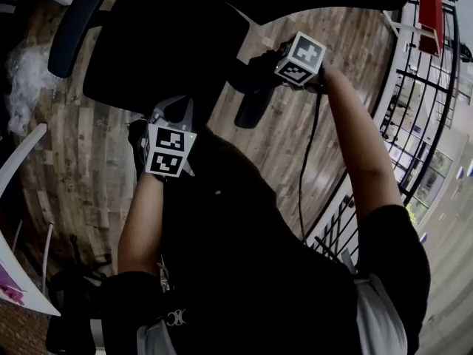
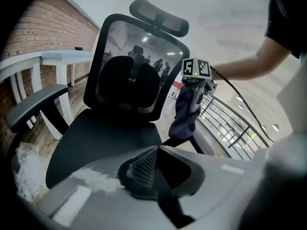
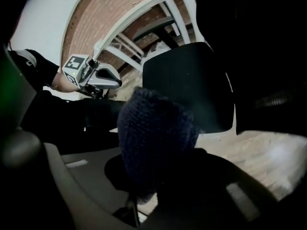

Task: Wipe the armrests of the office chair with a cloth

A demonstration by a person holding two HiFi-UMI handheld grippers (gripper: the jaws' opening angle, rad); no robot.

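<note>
The black office chair (image 2: 103,138) has a mesh back and a headrest. Its left armrest (image 2: 33,107) stands free, seen also in the head view as the armrest (image 1: 74,28). My right gripper (image 1: 260,69) is shut on a dark blue knitted cloth (image 2: 184,114), which hangs down onto the right armrest (image 1: 253,108). In the right gripper view the cloth (image 3: 153,143) fills the space between the jaws. My left gripper (image 1: 174,113) hovers at the seat's front edge, jaws together on nothing (image 2: 153,176).
A brick wall with a white frame (image 2: 53,56) runs along the chair's left. A crumpled white plastic heap (image 1: 26,76) lies on the wooden floor. A black metal railing (image 1: 421,117) closes off the right side.
</note>
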